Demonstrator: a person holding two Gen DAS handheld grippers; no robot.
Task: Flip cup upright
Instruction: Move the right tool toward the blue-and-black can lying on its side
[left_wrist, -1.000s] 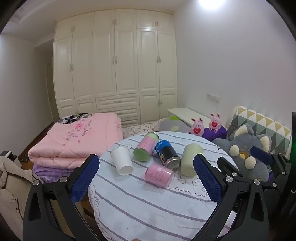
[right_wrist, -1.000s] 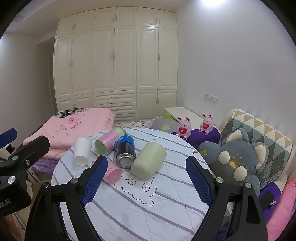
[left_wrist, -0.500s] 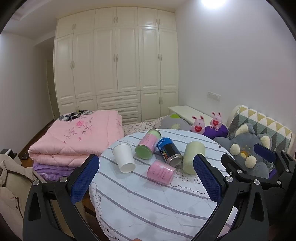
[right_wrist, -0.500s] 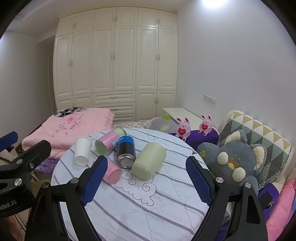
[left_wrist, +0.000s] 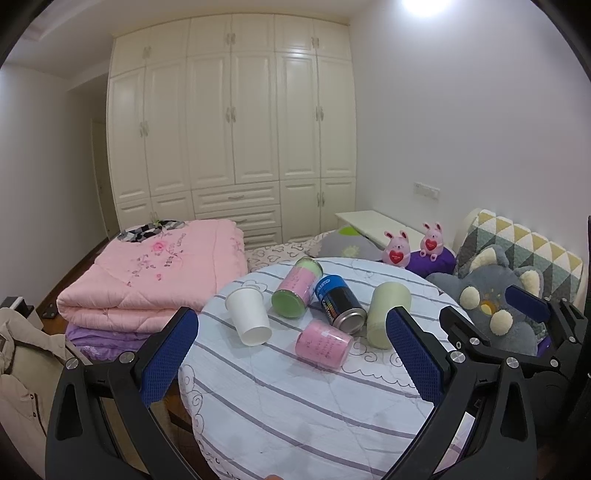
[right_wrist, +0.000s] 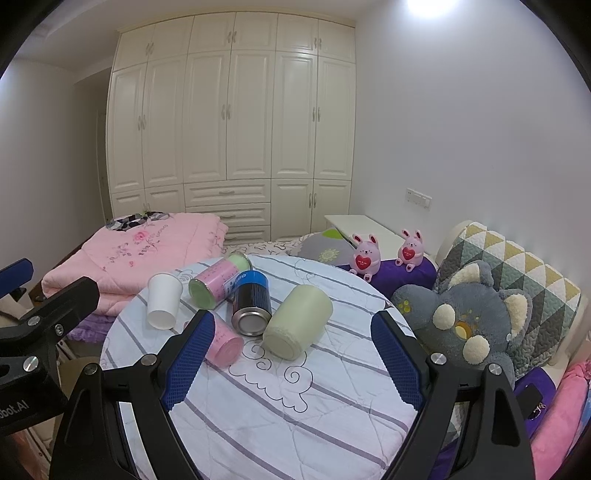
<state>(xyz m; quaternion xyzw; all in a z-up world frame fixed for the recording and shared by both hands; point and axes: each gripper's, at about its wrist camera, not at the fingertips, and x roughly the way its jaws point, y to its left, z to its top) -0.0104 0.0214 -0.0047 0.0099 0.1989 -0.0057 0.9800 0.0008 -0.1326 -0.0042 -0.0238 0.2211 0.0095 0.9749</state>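
A white paper cup (left_wrist: 248, 315) (right_wrist: 163, 300) lies on its side on the round striped table (left_wrist: 295, 402) (right_wrist: 295, 398), at the left of a cluster. Beside it lie a pink and green can (left_wrist: 297, 288) (right_wrist: 218, 282), a blue and black can (left_wrist: 340, 304) (right_wrist: 251, 302), a small pink cup (left_wrist: 323, 343) (right_wrist: 223, 341) and a pale green cup (left_wrist: 388, 314) (right_wrist: 299, 321). My left gripper (left_wrist: 293, 358) is open and empty, above the table's near part. My right gripper (right_wrist: 293, 354) is open and empty, short of the pale green cup.
A folded pink quilt (left_wrist: 155, 273) lies on the bed to the left. A grey plush toy (right_wrist: 469, 321), two pink bunnies (right_wrist: 365, 258) and a patterned cushion (right_wrist: 517, 269) are to the right. White wardrobes (left_wrist: 232, 122) fill the back wall.
Both views have shifted slightly upward and back; the cups sit a little lower in frame. Nothing on the table has moved. Both grippers stay open.
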